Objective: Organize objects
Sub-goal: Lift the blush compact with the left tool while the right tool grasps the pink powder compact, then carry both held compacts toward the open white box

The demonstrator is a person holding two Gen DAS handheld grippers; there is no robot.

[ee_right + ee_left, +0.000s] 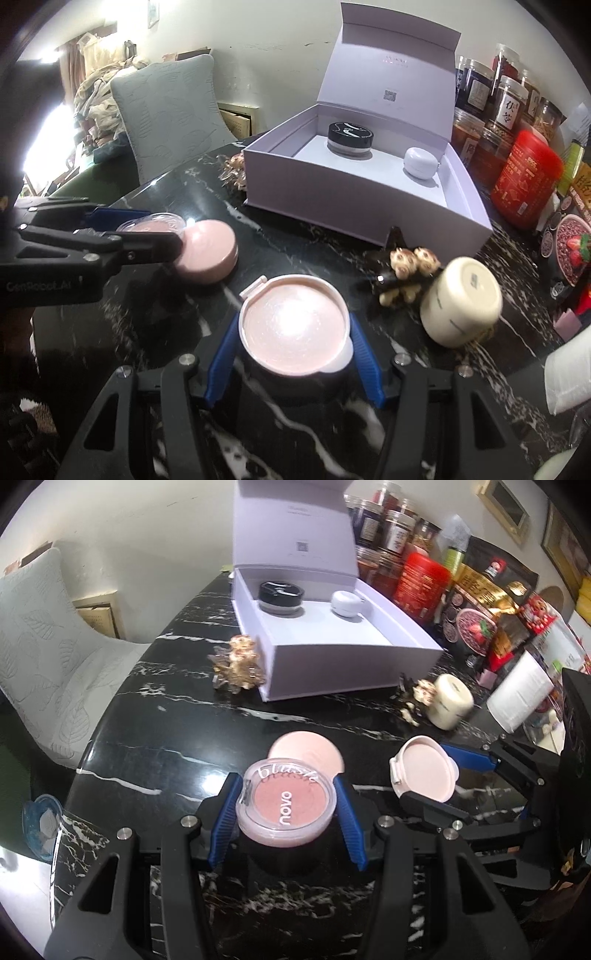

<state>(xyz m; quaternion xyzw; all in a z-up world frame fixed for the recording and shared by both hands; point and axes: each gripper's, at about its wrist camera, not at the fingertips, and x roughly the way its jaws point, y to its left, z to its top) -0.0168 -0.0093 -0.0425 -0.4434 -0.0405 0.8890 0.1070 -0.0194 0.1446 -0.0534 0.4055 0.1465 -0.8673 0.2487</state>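
My left gripper (286, 781) is shut on a clear-lidded blush compact (286, 806) with pink powder, held just above the black marble table (166, 716). Right behind it on the table lies a pale pink round disc (306, 749). My right gripper (294, 321) is shut on a pink compact with a white rim (295, 332). The two grippers hang side by side, the left gripper (162, 229) showing at the left of the right wrist view. Beyond them an open white box (332, 199) holds a black-lidded jar (351, 136) and a small white case (421, 158).
A cream jar (461, 306) lies on its side next to a bear-shaped hair clip (410, 266); another clip (240, 664) touches the box's left corner. Jars and food packs (524, 184) crowd the right. A pale chair (55, 646) stands past the table's left edge.
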